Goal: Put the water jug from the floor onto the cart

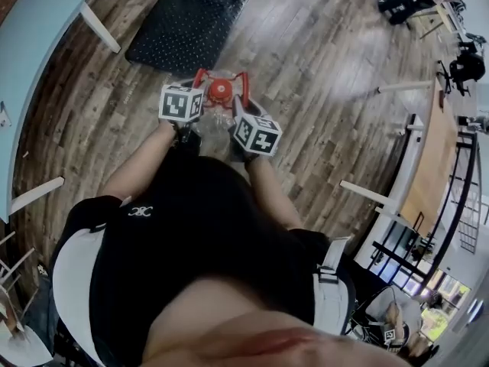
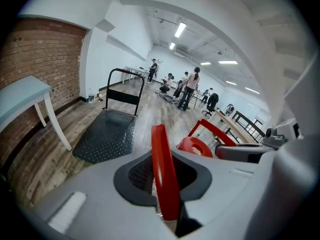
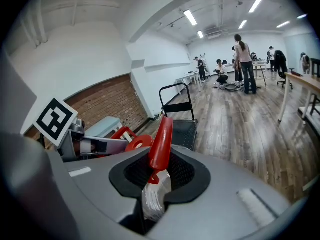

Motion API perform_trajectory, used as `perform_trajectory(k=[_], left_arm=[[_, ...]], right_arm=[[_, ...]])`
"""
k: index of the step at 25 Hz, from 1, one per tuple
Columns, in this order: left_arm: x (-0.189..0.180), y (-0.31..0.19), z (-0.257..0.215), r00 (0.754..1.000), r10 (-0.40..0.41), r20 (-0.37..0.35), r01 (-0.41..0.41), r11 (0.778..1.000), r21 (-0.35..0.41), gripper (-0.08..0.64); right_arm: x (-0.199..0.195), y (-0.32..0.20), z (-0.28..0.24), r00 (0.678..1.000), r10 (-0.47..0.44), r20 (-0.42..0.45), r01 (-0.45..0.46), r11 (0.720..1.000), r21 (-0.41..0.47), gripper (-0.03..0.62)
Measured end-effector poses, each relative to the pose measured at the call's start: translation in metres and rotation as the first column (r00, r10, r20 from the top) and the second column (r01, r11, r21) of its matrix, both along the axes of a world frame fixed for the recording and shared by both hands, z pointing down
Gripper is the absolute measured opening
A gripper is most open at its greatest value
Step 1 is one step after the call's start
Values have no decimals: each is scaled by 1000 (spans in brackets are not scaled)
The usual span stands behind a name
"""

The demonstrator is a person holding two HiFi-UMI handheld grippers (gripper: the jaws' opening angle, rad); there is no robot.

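The wood floor [image 1: 321, 75] is filling most of the room, and the black flat cart [image 1: 187, 21] is sitting on it with its deck bare and its far end running out of the head view. A light blue table [image 1: 30, 60] is showing only a corner and two legs.

The person's black-shirted torso [image 1: 191, 235] is blocking the lower half of that view. Just short of the cart's near edge, the water jug [image 1: 218, 121] is hanging between both tools, not yet on the deck. Its clear body is mostly hidden behind the marker cubes, so I cannot tell whether its base is clear of the boards.

The left gripper [image 2: 165, 181] is pinching one red handle strap [image 2: 162, 154]. The right gripper [image 3: 159, 179] is clamping the other strap [image 3: 161, 134], with a sliver of clear plastic under it. The red cap [image 2: 195, 146] is peeking between them.
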State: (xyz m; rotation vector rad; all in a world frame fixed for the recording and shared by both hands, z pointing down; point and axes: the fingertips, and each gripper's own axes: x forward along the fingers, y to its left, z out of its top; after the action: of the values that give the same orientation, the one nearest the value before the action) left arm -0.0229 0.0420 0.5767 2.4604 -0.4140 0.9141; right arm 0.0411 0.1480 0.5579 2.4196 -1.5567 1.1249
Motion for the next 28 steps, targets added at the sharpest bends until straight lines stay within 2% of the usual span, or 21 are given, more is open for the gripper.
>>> perform_trajectory(k=[4, 10, 19, 25, 28], left_arm=[[25, -46, 5, 1000, -2, -2, 2, 1000, -26, 46], [60, -112, 2, 1000, -10, -10, 10, 999, -36, 44], [92, -181, 2, 1000, 13, 7, -12, 999, -47, 43], [107, -214, 9, 1000, -22, 3, 22, 998, -61, 44], [108, -232, 17, 997, -73, 22, 74, 995, -73, 46]], right_arm=[[26, -48, 2, 999, -26, -31, 25, 999, -46, 80], [62, -111, 6, 999, -35, -7, 34, 996, -86, 81], [97, -178, 2, 999, -20, 40, 22, 999, -49, 81], [115, -217, 4, 998, -64, 19, 65, 996, -67, 81], [125, -240, 9, 993, -115, 18, 116, 990, -83, 80]])
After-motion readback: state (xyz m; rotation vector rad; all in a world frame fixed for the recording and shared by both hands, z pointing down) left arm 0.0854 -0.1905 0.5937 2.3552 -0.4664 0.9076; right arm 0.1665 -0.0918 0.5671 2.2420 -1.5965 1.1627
